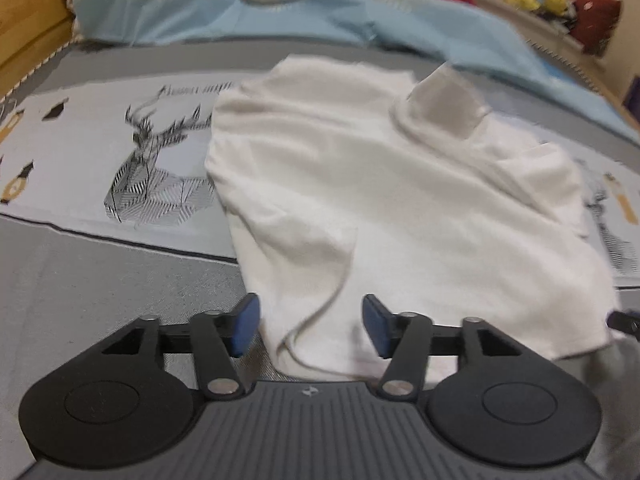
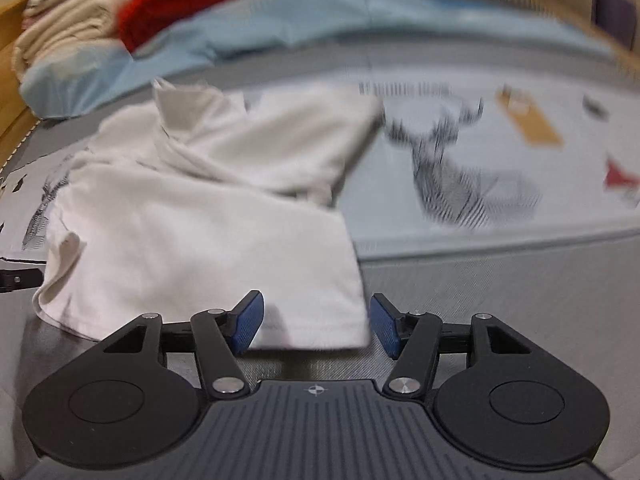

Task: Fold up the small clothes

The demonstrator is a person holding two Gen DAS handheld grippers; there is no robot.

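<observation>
open grippers over white shirt

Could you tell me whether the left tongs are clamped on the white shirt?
No, the left tongs stand open over the white shirt, pads apart.

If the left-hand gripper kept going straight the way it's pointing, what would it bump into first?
Most likely the white shirt. The left gripper has its jaws apart, and the shirt's near hem lies right between and ahead of them. Depth is hard to judge, so it may just reach the grey bed cover beneath.
</observation>
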